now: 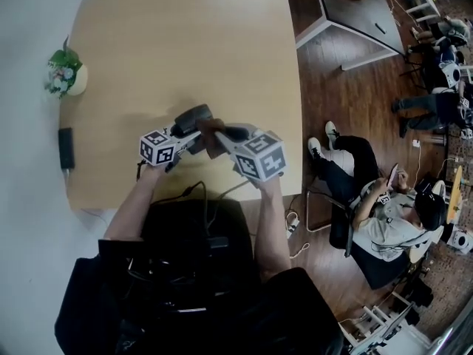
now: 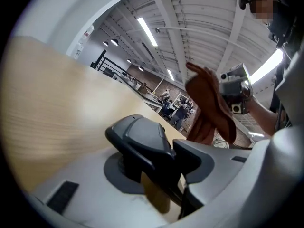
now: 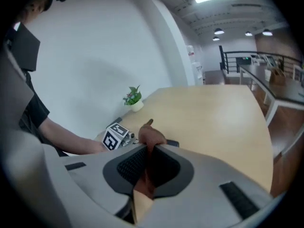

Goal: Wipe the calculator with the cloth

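Pale wood is filling most of the head view, where a square table (image 1: 185, 43) is standing on dark plank flooring and a person (image 1: 384, 213) is sitting in a chair well off to the right of both sets of fingers. Nearer the camera, another person in black is holding a gripper in each hand over the table's near half. The left gripper (image 1: 191, 130) is clamping the dark grey calculator (image 1: 194, 115). Its fingers are pressing on the calculator's two sides, and the body is jutting out beyond their tips. The right gripper (image 1: 225, 134) is pointing in from the opposite side, its fingers pinching a brown cloth (image 1: 211, 135). A crumpled fold of the cloth is sticking out past the fingertips, just beside the calculator. Whether the two are touching cannot be told. Well beyond the left fingers, a small potted plant (image 1: 65, 72) is sitting at the table's far left edge. A flat black device (image 1: 66, 148) is lying along that same edge, closer to the left hand.
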Action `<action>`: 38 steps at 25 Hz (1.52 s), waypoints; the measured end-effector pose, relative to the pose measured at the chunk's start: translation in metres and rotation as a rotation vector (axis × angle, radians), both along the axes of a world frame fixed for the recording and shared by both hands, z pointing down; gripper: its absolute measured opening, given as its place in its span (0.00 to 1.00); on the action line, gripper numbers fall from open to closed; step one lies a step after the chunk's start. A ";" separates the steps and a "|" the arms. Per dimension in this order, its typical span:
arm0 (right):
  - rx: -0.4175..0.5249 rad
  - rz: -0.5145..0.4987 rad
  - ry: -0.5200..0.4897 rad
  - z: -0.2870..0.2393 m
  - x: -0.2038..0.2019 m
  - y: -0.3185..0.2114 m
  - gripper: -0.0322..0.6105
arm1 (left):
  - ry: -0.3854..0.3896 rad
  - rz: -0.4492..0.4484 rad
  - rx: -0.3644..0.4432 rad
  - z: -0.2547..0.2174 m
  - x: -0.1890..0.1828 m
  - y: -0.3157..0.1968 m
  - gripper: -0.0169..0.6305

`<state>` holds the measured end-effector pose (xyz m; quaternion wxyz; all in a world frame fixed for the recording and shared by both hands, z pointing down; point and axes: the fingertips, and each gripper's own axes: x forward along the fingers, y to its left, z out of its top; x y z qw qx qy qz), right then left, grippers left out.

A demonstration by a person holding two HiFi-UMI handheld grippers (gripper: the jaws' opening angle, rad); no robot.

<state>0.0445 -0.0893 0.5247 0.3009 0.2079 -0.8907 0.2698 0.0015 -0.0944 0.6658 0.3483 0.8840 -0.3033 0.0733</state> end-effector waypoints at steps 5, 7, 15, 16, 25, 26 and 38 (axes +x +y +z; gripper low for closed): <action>0.061 -0.052 0.057 0.022 -0.050 -0.013 0.10 | -0.080 0.044 0.050 0.002 0.002 0.007 0.31; 0.073 -0.030 0.157 0.052 -0.048 -0.015 0.10 | -0.079 0.047 0.042 0.003 0.000 0.009 0.31; 0.019 -0.100 0.095 0.090 -0.024 0.028 0.43 | 0.010 -0.020 -0.035 0.000 -0.021 0.001 0.30; 0.061 -0.119 0.159 0.095 -0.017 0.027 0.46 | 0.012 -0.019 -0.039 -0.001 -0.021 0.000 0.30; 0.541 -0.440 0.560 0.121 -0.012 0.028 0.59 | 0.032 -0.006 -0.055 0.000 -0.024 0.000 0.29; 0.575 -0.502 0.609 0.139 -0.016 0.031 0.59 | 0.032 -0.004 -0.054 0.001 -0.025 0.000 0.29; 0.118 -0.314 0.032 0.095 -0.022 0.058 0.17 | 0.039 -0.048 -0.067 -0.001 -0.036 -0.004 0.29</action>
